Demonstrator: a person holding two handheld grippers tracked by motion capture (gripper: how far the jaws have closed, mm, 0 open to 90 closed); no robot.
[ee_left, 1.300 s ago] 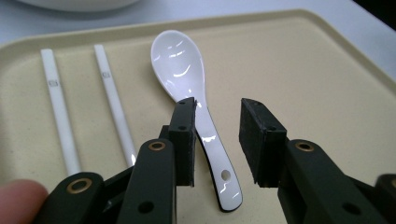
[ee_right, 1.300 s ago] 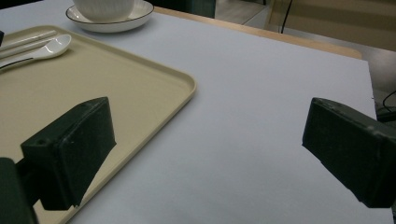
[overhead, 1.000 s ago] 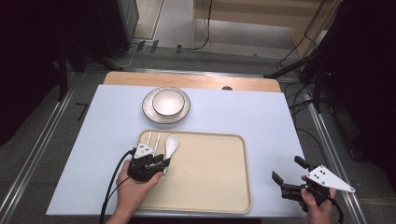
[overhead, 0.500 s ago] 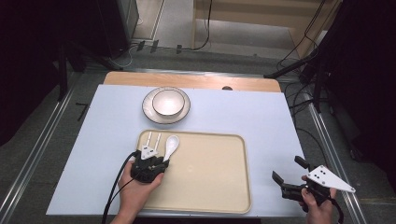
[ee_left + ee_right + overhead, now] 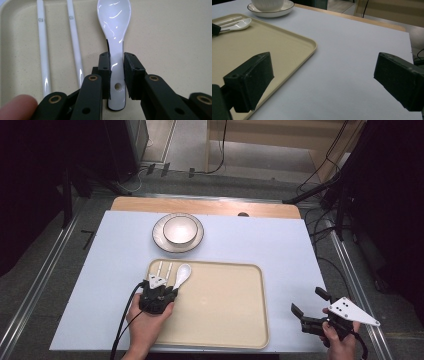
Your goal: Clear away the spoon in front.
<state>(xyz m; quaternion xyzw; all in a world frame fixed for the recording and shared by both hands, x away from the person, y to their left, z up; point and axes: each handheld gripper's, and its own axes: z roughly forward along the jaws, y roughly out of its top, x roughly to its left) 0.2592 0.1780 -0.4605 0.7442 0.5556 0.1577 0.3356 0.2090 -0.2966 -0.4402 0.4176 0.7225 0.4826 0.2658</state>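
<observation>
- Each of the two white chopsticks [image 5: 42, 50] carries a small grey square mark near its upper end; the characters are too small to read. No other writing shows.
- The left tongs [image 5: 117, 67] sit on the tray [image 5: 225, 305] near its far left corner, their jaws closed on the handle of the white spoon [image 5: 115, 37], one pad against each side.
- The spoon lies flat on the tray, bowl toward the tabletop's far edge, with a small hole near the handle's end between the pads.
- The chopsticks lie side by side just left of the spoon, roughly parallel to it and apart from it.
- A fingertip [image 5: 18, 105] shows at the bottom left corner of the left gripper view.
- In the high view the left hand [image 5: 145, 325] reaches in from the near edge, holding the left tongs [image 5: 162, 287].
- The right tongs [image 5: 322, 82] are open, jaws wide apart and holding nothing, over the bare blue tabletop [image 5: 280, 245] beside the tray's right edge, at the near right corner.
- A bowl [image 5: 179, 229] stands on a plate [image 5: 160, 240] near the middle of the far edge, beyond the tray.
- Compared with a second ago, the left tongs have drawn back slightly toward the near edge, and the spoon with them; its bowl now sits a little farther from the tray's far rim.
- The right tongs, bowl and plate are where they were.
</observation>
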